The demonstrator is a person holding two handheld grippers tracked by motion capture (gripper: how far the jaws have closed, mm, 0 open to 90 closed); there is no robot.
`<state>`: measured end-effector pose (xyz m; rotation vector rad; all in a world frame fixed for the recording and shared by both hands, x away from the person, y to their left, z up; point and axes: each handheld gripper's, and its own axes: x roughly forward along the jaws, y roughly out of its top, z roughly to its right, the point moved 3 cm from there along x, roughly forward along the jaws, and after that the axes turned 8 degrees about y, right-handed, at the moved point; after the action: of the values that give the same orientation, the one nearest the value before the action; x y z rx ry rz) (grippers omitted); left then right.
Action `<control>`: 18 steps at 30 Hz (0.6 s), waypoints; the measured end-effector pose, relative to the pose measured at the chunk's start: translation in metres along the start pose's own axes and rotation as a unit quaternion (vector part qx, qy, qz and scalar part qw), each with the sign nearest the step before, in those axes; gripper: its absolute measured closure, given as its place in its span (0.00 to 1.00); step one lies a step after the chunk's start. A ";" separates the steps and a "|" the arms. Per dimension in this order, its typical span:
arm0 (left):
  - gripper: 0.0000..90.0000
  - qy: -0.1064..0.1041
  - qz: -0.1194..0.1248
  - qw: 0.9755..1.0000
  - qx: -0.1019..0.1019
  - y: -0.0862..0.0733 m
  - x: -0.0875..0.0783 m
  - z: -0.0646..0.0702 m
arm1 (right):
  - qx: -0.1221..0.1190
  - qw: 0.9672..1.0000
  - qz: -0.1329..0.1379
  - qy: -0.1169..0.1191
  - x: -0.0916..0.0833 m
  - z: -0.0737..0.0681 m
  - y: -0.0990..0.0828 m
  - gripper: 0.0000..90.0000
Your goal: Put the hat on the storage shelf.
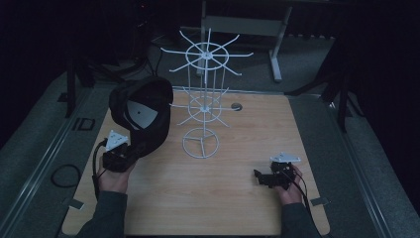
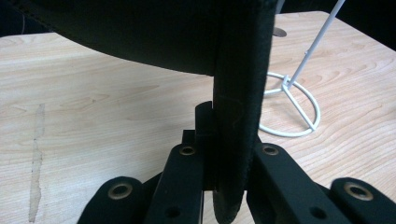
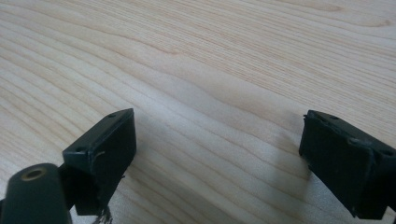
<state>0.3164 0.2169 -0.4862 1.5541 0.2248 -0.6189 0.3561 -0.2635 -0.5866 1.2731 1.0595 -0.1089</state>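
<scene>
**Hanging the cap on the wire rack**

Holding the black cap (image 1: 142, 113) by the edge of its brim, the left gripper (image 1: 119, 157) keeps it lifted above the left part of the wooden table (image 1: 233, 198). In the left gripper view the two jaws are pressed together on the brim (image 2: 236, 116), which stands on its edge between them. The right gripper (image 1: 270, 177) rests low near the right front of the table, its jaws spread apart with nothing between them.

The cap is just left of the white wire rack (image 1: 204, 94), and its crown seems to touch or overlap the lower arms; the dark picture does not let me decide which.

To do this step well, I think the cap should go a little higher and to the right, so that one wire arm enters the opening. The movement should be slow, because the rack stands on a light ring base (image 2: 289, 112) and could tip. The free gripper could steady this base.

The long axis of the cap goes from the brim, low and near the person, up and away to the crown. The hollow inside, with a pale label (image 1: 140, 113), faces the camera and slightly right.
</scene>
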 end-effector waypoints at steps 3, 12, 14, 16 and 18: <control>0.96 0.001 0.002 1.000 0.001 0.001 0.000 0.000 | 0.001 1.000 0.000 0.000 0.000 0.000 0.000 0.12; 0.96 0.004 0.007 1.000 0.006 0.005 -0.002 -0.002 | 0.000 1.000 0.000 0.000 0.000 0.000 0.000 0.12; 0.96 0.005 0.008 1.000 0.007 0.006 -0.003 -0.002 | 0.001 1.000 0.000 0.000 0.000 0.000 0.000 0.12; 0.96 0.005 0.010 1.000 0.008 0.007 -0.003 -0.003 | 0.000 1.000 0.000 0.000 0.000 0.000 0.000 0.12; 0.96 0.006 0.010 1.000 0.009 0.008 -0.004 -0.003 | 0.000 1.000 0.000 0.000 0.000 0.000 0.000 0.12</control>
<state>0.3181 0.2199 -0.4770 1.5761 0.2122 -0.5969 0.3561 -0.2635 -0.5866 1.2732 1.0590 -0.1091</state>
